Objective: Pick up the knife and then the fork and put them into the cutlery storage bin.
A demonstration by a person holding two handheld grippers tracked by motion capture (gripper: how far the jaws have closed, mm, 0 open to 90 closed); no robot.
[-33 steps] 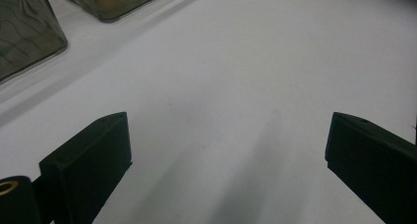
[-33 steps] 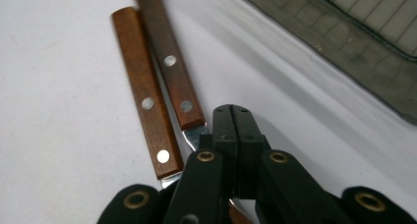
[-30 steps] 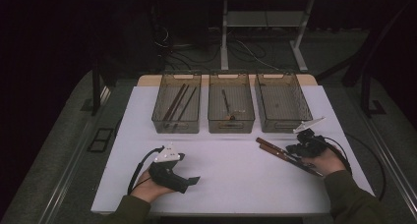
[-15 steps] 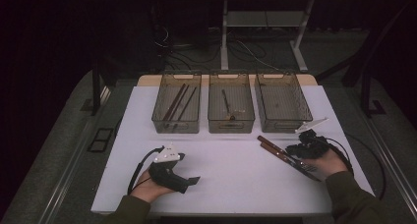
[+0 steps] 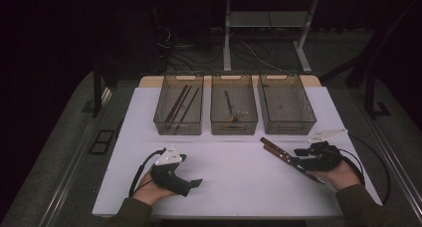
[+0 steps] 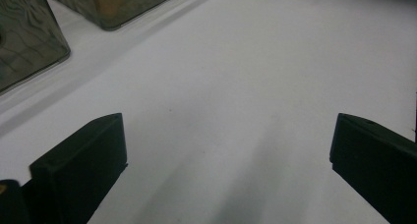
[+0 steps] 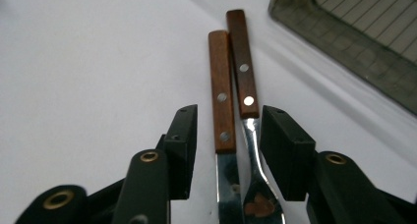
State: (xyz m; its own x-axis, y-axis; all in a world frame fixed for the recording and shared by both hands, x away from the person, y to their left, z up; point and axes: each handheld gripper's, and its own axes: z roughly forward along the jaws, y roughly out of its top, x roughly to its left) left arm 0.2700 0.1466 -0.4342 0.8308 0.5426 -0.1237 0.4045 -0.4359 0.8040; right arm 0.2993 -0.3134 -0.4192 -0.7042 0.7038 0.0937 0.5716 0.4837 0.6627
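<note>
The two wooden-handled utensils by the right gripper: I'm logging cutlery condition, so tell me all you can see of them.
The two wooden-handled utensils lie side by side, flat on the white table, in front of the rightmost bin. Each has a reddish-brown handle with three metal rivets and a shiny steel front; one looks like a fork, with a brownish stain. They lie between the right gripper's jaws, which have just been opening; the pads stand clear of them.

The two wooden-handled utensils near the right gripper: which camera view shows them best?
The right gripper view: both wooden-handled utensils lie side by side between the right gripper, rivets visible. The high view shows them small and dim.
</note>
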